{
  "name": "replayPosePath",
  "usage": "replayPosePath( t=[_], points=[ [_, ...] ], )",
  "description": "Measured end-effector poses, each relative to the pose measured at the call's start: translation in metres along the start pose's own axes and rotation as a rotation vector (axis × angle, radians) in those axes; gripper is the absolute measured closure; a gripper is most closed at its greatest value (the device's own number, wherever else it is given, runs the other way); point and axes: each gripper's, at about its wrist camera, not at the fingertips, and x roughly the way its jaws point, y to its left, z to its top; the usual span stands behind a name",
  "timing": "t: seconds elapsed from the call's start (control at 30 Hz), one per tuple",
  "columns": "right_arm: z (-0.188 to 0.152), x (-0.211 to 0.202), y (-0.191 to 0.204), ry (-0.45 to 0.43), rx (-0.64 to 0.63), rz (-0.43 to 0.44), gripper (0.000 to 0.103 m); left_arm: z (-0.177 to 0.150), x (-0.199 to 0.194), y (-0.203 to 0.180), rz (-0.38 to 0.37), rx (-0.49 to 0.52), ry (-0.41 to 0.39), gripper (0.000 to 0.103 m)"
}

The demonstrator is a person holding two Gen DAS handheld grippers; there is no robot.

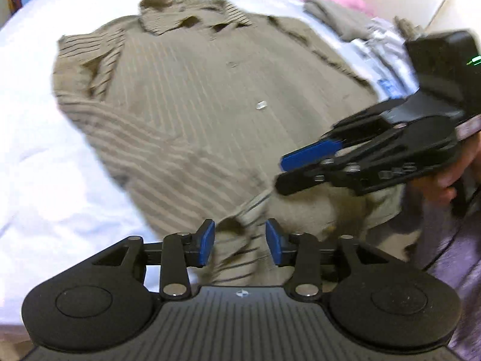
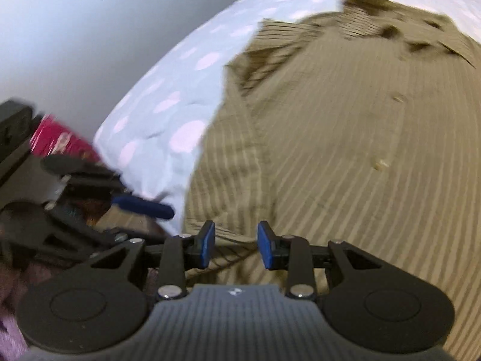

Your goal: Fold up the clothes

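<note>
Along the shirt (image 1: 210,105) hem, both grippers' jaws parted, bedsheet (image 1: 45,165) beside.

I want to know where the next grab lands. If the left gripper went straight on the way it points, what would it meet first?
Most likely the bunched bottom hem of the striped shirt, which lies right between and just beyond the left gripper; its jaws stand apart. Depth is hard to judge.

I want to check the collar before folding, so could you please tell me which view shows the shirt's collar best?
The left wrist view: the collar sits whole near the top of the striped shirt. The right wrist view shows the collar too, but blurrier and partly cut off at the right edge.
</note>
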Motion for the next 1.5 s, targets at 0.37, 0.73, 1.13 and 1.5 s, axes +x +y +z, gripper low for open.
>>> replayPosePath(
  t=[0.37,0.73,1.13,1.5],
  points=[
    [-0.008,0.029,0.045,0.093,-0.559,-0.02,0.053,-0.029,0.027,0.001,0.056,0.169,0.062,0.062],
    [-0.017,0.037,0.062,0.125,-0.78,0.04,0.098,-0.04,0.037,-0.015,0.071,0.286,0.035,0.062],
    [-0.028,-0.011,0.069,0.107,-0.83,0.023,0.099,-0.063,0.032,-0.044,0.056,0.246,0.145,0.098],
    [-0.06,-0.008,0.079,0.264,-0.889,0.041,0.099,-0.075,0.041,-0.044,-0.012,-0.009,0.309,0.099]
  ],
)
